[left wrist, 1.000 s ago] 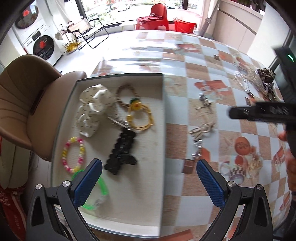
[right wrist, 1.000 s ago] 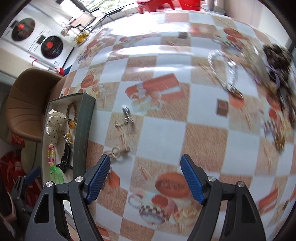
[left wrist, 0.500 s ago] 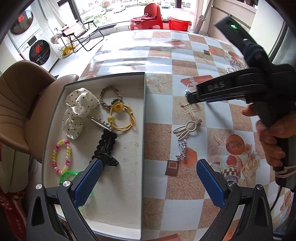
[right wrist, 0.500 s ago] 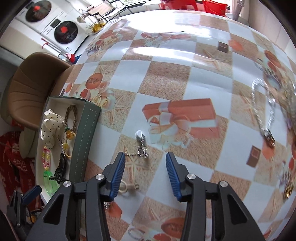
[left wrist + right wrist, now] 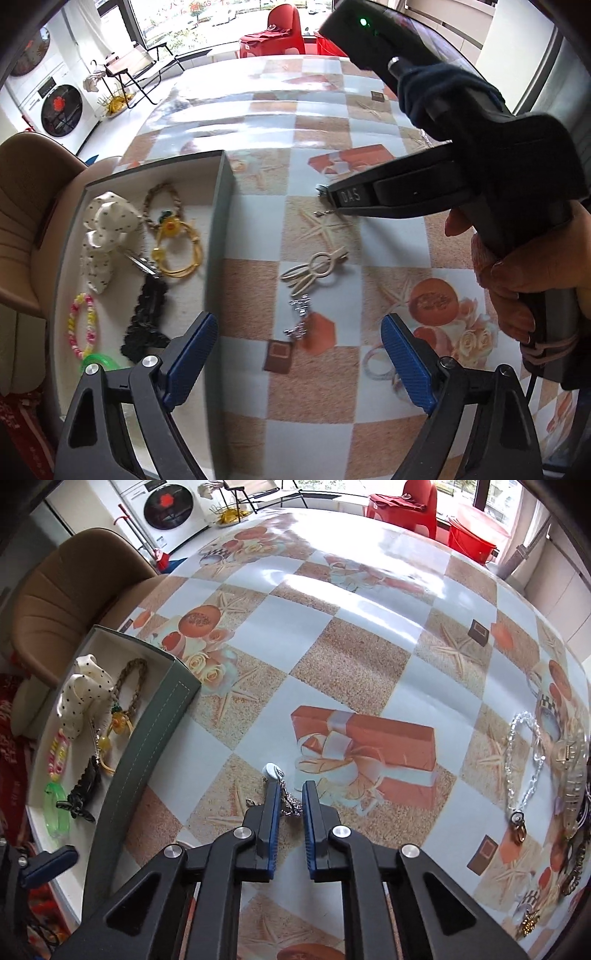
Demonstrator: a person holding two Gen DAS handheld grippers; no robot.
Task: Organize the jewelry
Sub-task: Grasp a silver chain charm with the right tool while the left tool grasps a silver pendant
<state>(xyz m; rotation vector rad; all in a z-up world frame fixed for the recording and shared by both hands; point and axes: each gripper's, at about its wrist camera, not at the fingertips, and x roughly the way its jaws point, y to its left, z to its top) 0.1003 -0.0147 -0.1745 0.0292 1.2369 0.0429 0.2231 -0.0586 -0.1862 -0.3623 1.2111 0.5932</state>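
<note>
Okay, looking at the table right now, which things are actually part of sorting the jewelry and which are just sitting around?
Part of the job:
- silver chain piece, between the right gripper fingers
- cream hair clip
- clear bead bracelet
- tray
- left gripper, open, waiting

Just lying about:
- brown chair
- washing machine
- red bucket

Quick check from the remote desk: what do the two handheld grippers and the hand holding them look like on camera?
Both grippers, left gripper and right gripper, have black frames, silver pivot bolts and blue textured pads. The right one's body reads "DAS" and shows a green LED. The bare hand wears a pink band.
</note>
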